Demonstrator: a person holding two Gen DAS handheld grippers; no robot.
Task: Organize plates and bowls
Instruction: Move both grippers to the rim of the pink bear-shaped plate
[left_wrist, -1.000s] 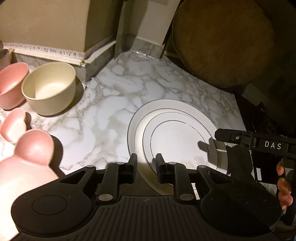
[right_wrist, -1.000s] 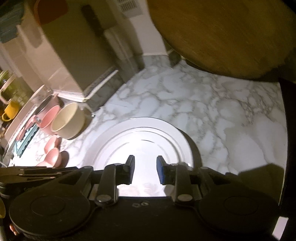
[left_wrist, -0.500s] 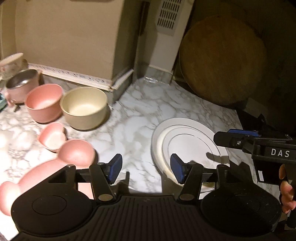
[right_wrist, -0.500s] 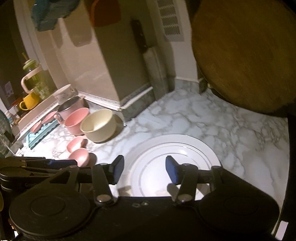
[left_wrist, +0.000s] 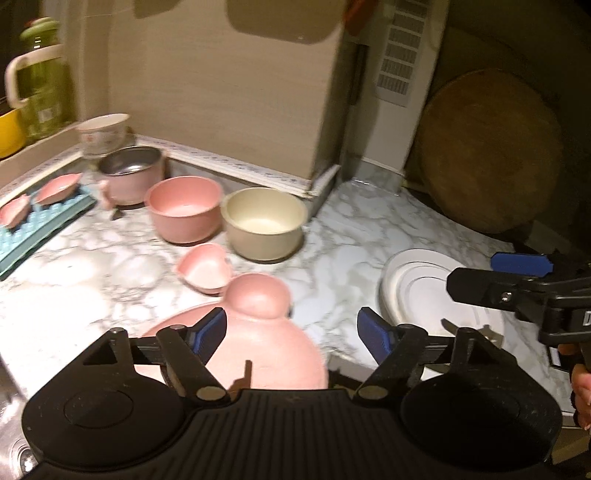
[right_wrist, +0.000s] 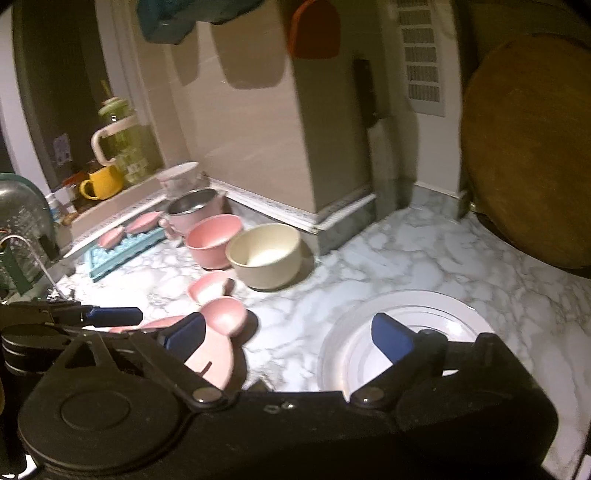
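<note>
Stacked white plates (left_wrist: 417, 295) lie on the marble counter (left_wrist: 92, 266); they also show in the right wrist view (right_wrist: 436, 314). My left gripper (left_wrist: 291, 332) is open and empty above a pink bear-shaped plate (left_wrist: 258, 354). My right gripper (right_wrist: 288, 332) is open and empty, raised between the pink bear-shaped plate (right_wrist: 218, 350) and the white plates. A cream bowl (left_wrist: 264, 221), a pink bowl (left_wrist: 184, 208) and a small pink heart dish (left_wrist: 205, 267) stand behind.
A pink pot with a steel inside (left_wrist: 129, 177), a blue mat with small pink dishes (left_wrist: 40, 221), a round wooden board (left_wrist: 487, 155) leaning at the right, a yellow mug (right_wrist: 101, 182) on the sill, a sink at the left edge.
Both grippers have opened wide and drawn back and up from the white plates. The left one has swung left over the pink bear-shaped plate.
</note>
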